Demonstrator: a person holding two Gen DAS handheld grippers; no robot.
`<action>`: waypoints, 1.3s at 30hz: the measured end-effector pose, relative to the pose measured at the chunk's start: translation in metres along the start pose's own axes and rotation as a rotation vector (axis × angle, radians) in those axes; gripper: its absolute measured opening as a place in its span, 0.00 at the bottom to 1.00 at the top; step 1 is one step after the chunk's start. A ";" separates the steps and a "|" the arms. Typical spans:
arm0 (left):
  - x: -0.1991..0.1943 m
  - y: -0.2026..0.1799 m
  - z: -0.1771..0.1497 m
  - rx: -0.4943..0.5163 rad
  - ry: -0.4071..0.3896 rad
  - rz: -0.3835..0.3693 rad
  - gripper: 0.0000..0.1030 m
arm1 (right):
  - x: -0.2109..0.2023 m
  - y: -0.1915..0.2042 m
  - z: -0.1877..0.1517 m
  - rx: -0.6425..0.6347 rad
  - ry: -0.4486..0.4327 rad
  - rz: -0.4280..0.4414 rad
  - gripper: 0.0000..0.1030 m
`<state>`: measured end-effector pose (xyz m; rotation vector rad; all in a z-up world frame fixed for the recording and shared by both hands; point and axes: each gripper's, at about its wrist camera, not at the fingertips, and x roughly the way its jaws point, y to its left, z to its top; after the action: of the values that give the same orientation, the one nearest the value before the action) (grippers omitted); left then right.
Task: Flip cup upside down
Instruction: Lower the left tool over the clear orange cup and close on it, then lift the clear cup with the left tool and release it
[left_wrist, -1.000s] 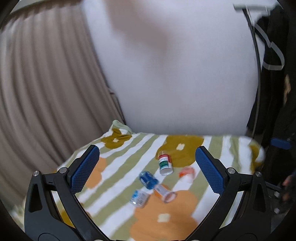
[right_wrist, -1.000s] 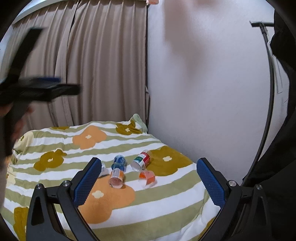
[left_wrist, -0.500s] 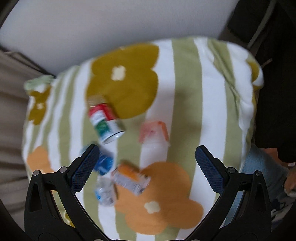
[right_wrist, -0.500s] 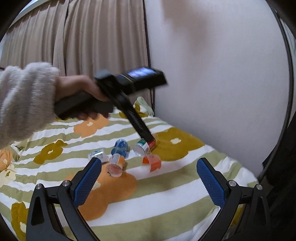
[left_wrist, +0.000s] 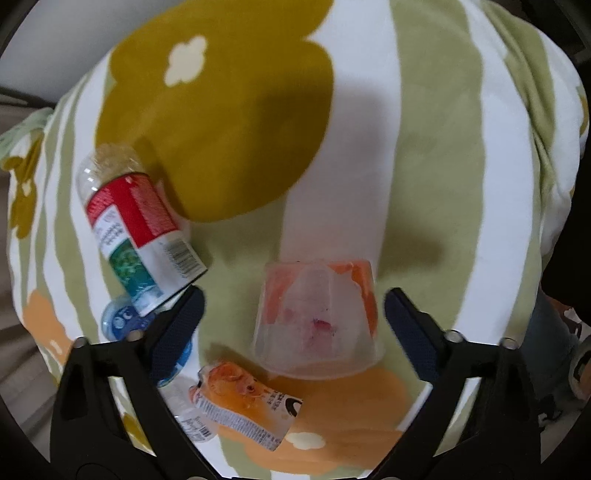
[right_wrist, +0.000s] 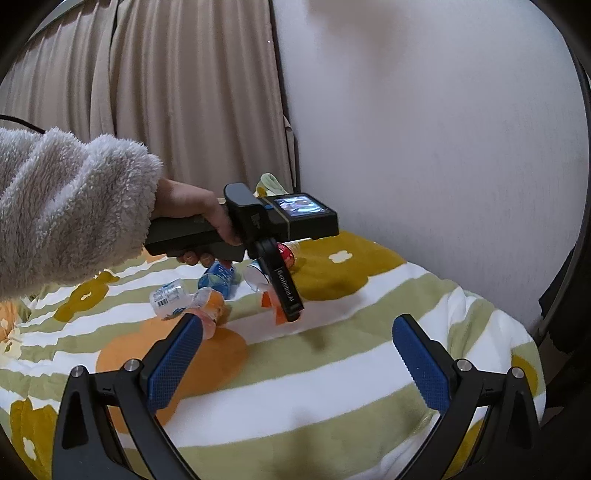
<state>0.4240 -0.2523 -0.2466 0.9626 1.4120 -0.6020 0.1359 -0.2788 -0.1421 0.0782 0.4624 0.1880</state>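
Between my left gripper's (left_wrist: 293, 317) spread fingers lies the cup (left_wrist: 317, 317), a clear one with orange print, on its side on the blanket (left_wrist: 436, 155), wide rim toward the camera. Neither pad touches it. A red-labelled bottle (left_wrist: 138, 229) lies at left, just beside the left finger (left_wrist: 177, 328); an orange-labelled cup (left_wrist: 243, 406) lies below, and a blue bottle (left_wrist: 120, 321) is partly hidden by the finger. My right gripper (right_wrist: 295, 365) hangs well apart over the blanket, fingers wide, holding nothing. From the right wrist view, my left hand (right_wrist: 192, 218) grips its handle above the cluster.
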 end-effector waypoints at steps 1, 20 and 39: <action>0.003 0.000 -0.001 -0.002 0.011 -0.015 0.75 | 0.001 -0.001 0.000 0.003 -0.001 -0.001 1.00; -0.067 -0.040 -0.126 0.021 -0.012 0.001 0.62 | -0.048 0.017 0.019 -0.011 -0.081 0.057 1.00; 0.019 -0.032 -0.234 -0.419 0.012 -0.163 0.64 | -0.094 0.054 0.014 -0.074 -0.092 0.112 1.00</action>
<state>0.2738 -0.0692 -0.2471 0.5229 1.5583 -0.3946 0.0509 -0.2449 -0.0823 0.0396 0.3595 0.3099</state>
